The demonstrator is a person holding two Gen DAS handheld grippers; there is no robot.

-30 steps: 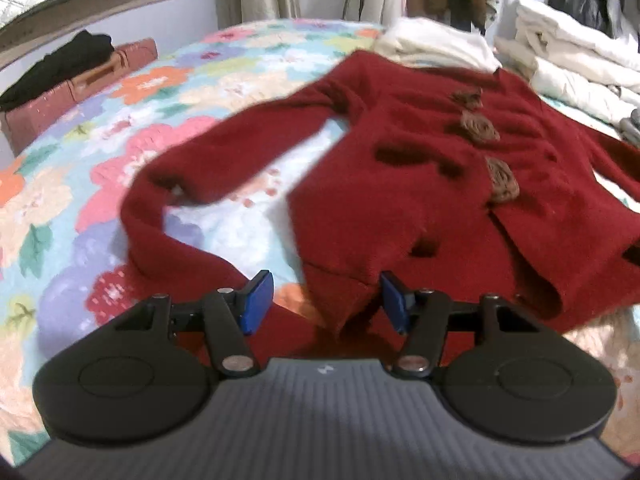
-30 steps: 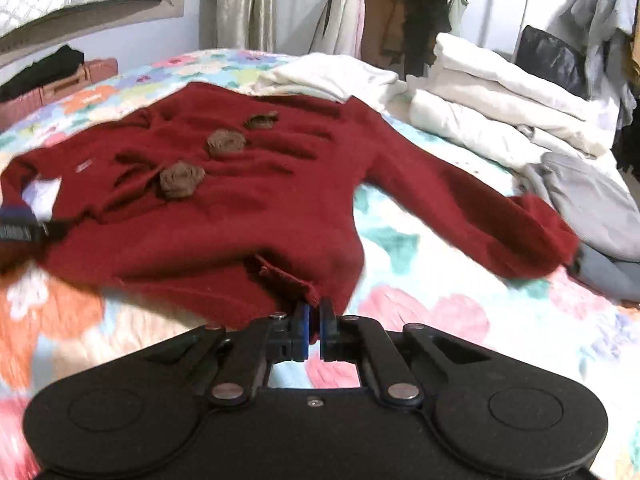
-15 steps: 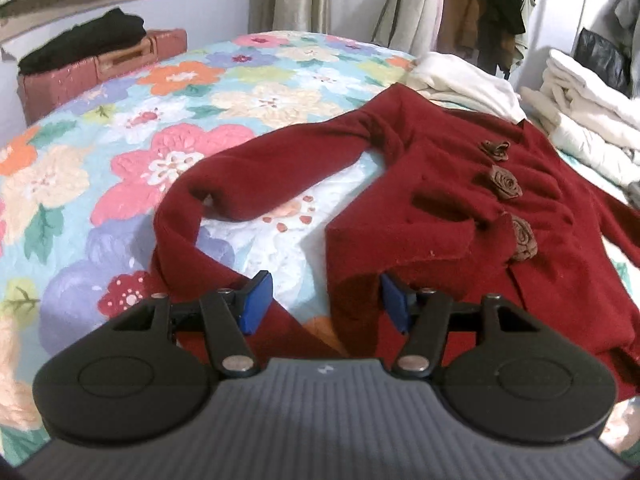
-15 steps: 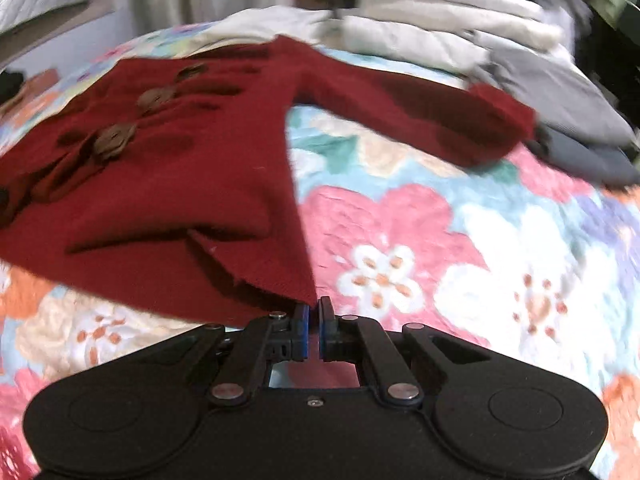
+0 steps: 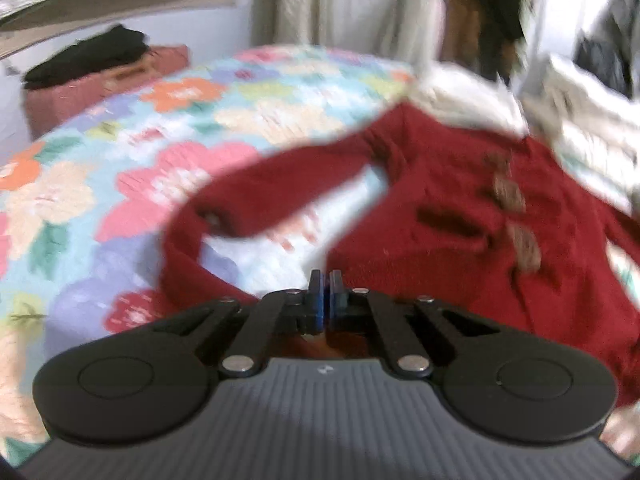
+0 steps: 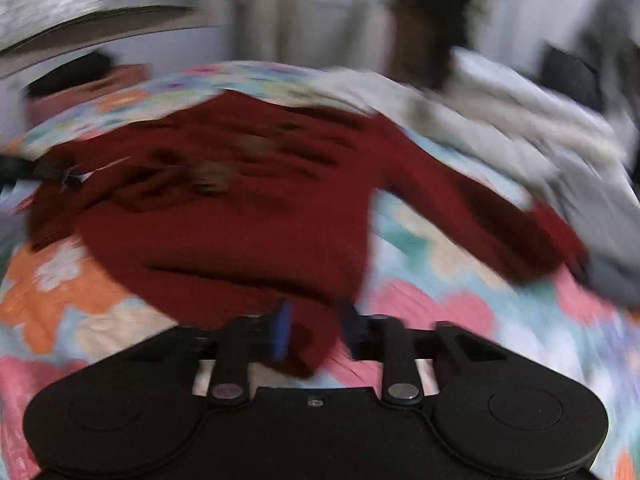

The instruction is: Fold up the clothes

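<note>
A dark red cardigan [image 5: 460,216] with brown rosette buttons lies spread on the floral bedspread [image 5: 132,152]; both views are motion-blurred. My left gripper [image 5: 325,298] has its blue pads together at the cardigan's lower left hem; whether cloth is pinched between them does not show. My right gripper [image 6: 314,330] is open, its pads either side of the cardigan's [image 6: 240,208] lower right hem corner, which lies loose between them. The right sleeve [image 6: 500,224] stretches out to the right.
Folded white and cream clothes [image 6: 500,112] are stacked at the bed's far right, with grey garments [image 6: 608,216] beside them. A pink case with black clothing [image 5: 92,76] stands at the far left. Hanging clothes [image 5: 488,20] fill the back wall.
My left gripper has shut at the left hem. My right gripper has opened and let go of the right hem corner. Both cameras are moving fast.
</note>
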